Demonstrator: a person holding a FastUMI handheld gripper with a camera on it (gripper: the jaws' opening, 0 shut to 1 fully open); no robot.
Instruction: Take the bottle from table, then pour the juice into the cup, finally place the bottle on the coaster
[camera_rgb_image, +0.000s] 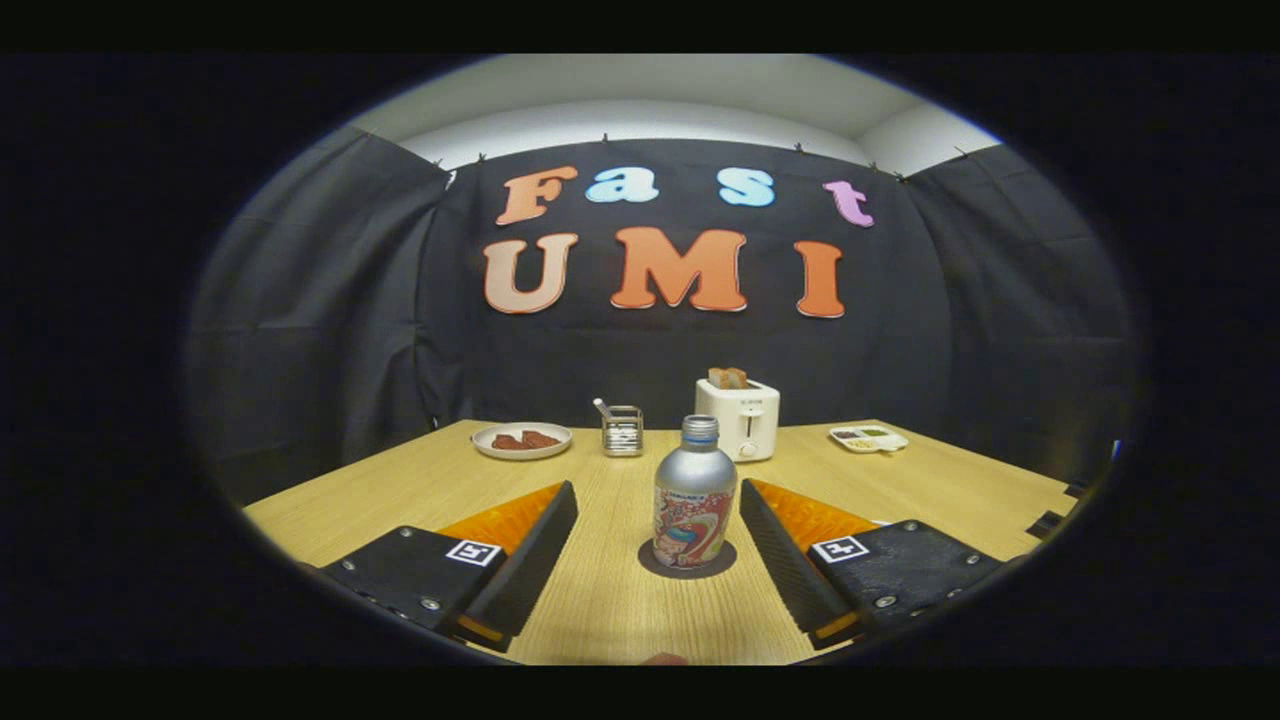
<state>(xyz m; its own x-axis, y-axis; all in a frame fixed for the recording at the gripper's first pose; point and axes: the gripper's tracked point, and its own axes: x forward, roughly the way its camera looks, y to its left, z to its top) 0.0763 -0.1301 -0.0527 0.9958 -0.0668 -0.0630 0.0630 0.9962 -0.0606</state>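
The bottle (694, 497) stands upright on its coaster (687, 565) mid-table, framed by the wide-open claw (658, 493), likely just released

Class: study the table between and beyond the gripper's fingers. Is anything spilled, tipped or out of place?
Nothing stands out. The bottle stands upright, capped, on the coaster, with the open gripper either side, not touching. No spill shows on the table.
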